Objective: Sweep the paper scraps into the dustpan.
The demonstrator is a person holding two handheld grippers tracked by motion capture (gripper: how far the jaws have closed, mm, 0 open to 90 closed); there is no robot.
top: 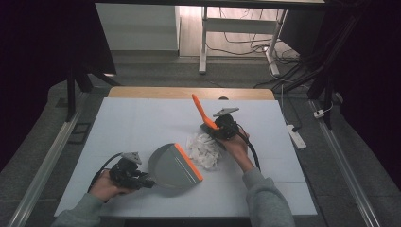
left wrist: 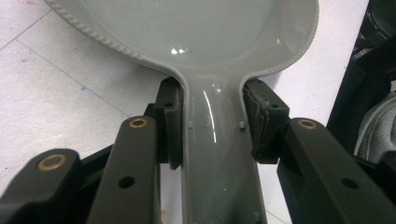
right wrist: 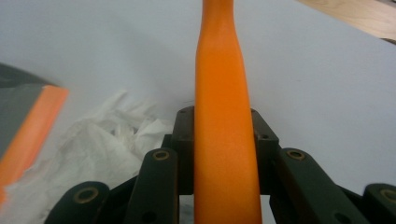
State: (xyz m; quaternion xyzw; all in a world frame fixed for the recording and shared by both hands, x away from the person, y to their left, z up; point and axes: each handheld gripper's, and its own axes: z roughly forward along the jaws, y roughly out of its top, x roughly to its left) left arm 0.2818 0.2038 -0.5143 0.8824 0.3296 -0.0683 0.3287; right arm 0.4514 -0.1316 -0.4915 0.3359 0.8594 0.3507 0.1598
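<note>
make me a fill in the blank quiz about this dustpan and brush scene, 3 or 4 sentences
1. The left gripper is shut on the handle of the grey ____.
2. The right gripper holds a brush handle whose colour is ____.
3. The crumpled white paper lies on the table between the brush and the dustpan's orange ____.
4. In the high view, the brush handle points up and away from the ____.

Missing words: dustpan; orange; edge; person

We saw a pale worktop carrying a grey dustpan and, just beside it, crumpled white paper.
</note>
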